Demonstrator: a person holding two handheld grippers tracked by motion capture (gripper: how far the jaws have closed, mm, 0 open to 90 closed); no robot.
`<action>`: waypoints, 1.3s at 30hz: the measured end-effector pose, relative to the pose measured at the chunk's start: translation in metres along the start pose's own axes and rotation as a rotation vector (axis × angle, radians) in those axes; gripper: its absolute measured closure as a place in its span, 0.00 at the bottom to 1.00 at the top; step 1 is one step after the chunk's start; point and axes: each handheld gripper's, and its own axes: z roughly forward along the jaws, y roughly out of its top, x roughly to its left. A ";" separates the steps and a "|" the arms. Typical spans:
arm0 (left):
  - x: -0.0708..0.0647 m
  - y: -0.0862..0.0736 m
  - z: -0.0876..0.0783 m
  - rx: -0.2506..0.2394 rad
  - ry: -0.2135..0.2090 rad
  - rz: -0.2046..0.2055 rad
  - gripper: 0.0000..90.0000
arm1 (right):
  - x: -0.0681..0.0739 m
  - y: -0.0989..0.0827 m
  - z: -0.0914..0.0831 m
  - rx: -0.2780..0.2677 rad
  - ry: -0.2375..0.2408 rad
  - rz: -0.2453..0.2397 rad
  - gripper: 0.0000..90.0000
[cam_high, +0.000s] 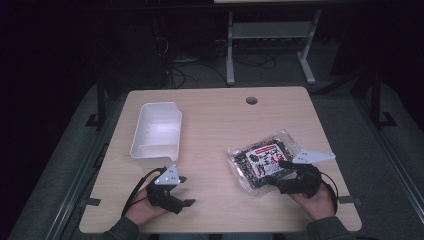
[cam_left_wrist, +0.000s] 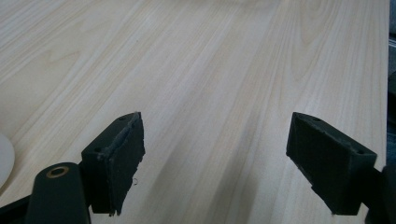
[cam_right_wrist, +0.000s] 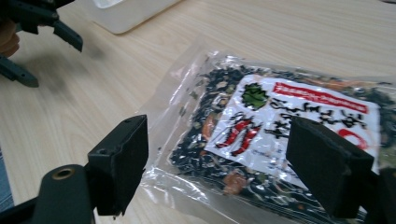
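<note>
High view, left to right, with the light wooden table (cam_high: 215, 125) as landmark: a white rectangular plastic tub (cam_high: 156, 132) stands on the table's left half, open side up. Just in front of the tub's near edge, the person's left hand (cam_high: 142, 210) holds the left gripper (cam_high: 185, 190) low over the table's near left part, jaws spread wide with nothing between them. Left gripper view shows the same: its two black jaws stand far apart over bare wood grain, with a sliver of a white rounded edge at the far left border.

Further right on the table lies a flat, clear plastic packet of dark dried food with a white and red printed label (cam_high: 262, 160), well apart from the tub. The right gripper (cam_high: 280, 172), held by the right hand (cam_high: 315, 200), sits at the packet's near right corner. In the right gripper view its jaws are wide apart, straddling the packet's (cam_right_wrist: 280, 121) near end; whether the pads touch the wrapper I cannot tell, but they do not pinch it. The left gripper (cam_right_wrist: 32, 28) shows at that view's upper left.
</note>
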 end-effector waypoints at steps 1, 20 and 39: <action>0.000 0.000 0.000 0.000 0.001 -0.001 0.21 | -0.002 0.001 -0.002 0.000 -0.012 0.004 0.22; 0.001 0.001 -0.001 -0.008 0.002 -0.002 0.21 | -0.069 0.014 -0.037 0.024 -0.201 0.169 0.24; 0.000 0.001 -0.001 -0.007 -0.001 0.000 0.21 | -0.116 -0.045 -0.047 0.127 -0.272 0.402 0.39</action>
